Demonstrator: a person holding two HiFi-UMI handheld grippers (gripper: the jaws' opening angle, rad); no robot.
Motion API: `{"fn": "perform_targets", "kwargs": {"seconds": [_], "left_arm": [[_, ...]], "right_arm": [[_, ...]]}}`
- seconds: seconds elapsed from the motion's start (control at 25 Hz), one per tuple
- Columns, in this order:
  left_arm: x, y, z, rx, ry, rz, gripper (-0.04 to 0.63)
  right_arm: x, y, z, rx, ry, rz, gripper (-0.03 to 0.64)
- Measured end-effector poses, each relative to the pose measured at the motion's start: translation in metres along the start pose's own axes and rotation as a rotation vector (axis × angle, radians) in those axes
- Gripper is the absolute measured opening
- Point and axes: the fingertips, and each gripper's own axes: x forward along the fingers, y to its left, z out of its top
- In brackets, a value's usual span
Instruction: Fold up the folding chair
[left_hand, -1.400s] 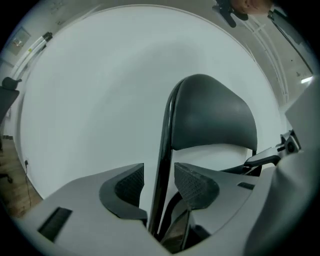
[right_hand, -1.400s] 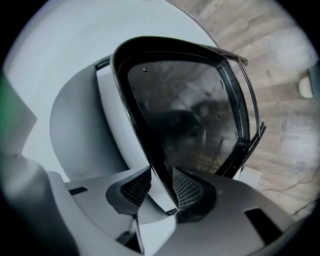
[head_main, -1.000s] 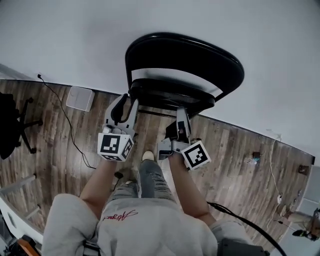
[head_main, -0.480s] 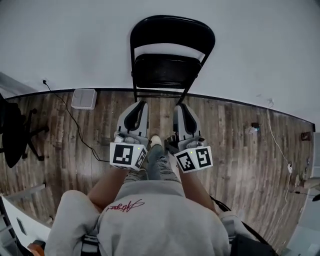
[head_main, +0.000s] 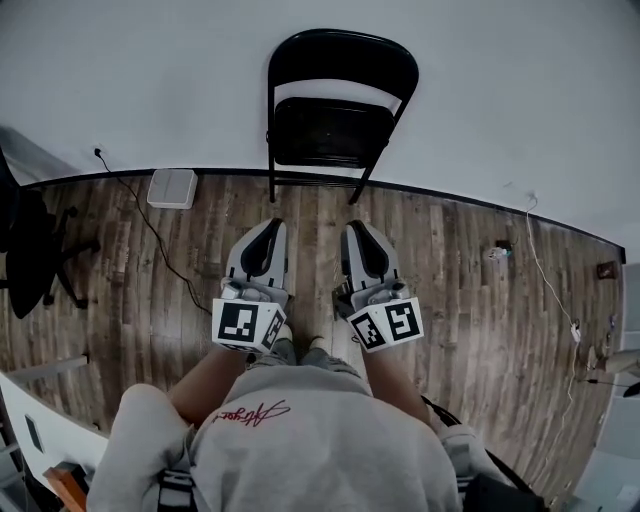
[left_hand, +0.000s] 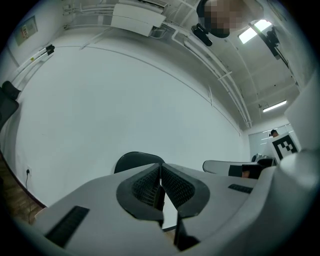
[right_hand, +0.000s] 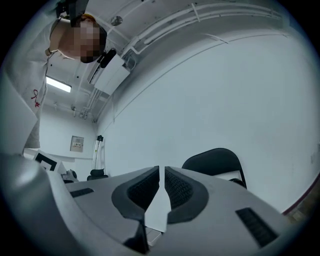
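The left hand-held gripper (head_main: 271, 226) and the right hand-held gripper (head_main: 351, 226) are held side by side in front of the torso, apart from each other. Both are pointed forward and roughly level. The jaws of each are closed together, with nothing gripped between them. The left forearm (head_main: 205, 380) and the right forearm (head_main: 387, 376) are extended forward.

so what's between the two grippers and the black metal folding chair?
Only bare wooden plank floor, as the head view shows. The left gripper and right gripper, both shut and empty, are short of the black metal folding chair.
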Motion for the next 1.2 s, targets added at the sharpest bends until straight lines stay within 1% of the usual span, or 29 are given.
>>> {"fn": "perform_targets", "kwargs": {"seconds": [0.12,0.24,0.32,0.44,0.64,0.84,1.2], "left_arm": [[-0.007,-0.020,-0.004,-0.009,0.013,-0.011,0.025],[-0.006,-0.043,-0.009,0.016,0.019,-0.037,0.025],[-0.003,-0.057,-0.012,0.036,0.033,-0.043,0.025],[-0.003,-0.073,-0.011,0.051,0.034,-0.064,0.025],[-0.004,-0.082,0.002,0.056,0.017,-0.053,0.025],[-0.007,-0.086,0.005,0.048,0.012,-0.029,0.025],[-0.013,-0.092,0.003,0.042,0.001,-0.024,0.025]], "right_arm": [[-0.018,0.003,-0.005,-0.025,0.039,0.004,0.041],[-0.034,-0.002,-0.001,-0.067,0.061,-0.006,0.040],[-0.042,-0.010,0.002,-0.066,0.074,-0.022,0.034],[-0.051,-0.018,0.012,-0.048,0.059,-0.038,0.029],[-0.056,-0.017,0.023,-0.078,0.045,-0.022,0.030],[-0.061,-0.018,0.026,-0.062,0.040,-0.012,0.029],[-0.062,-0.010,0.025,-0.027,0.028,0.023,0.029]]}}
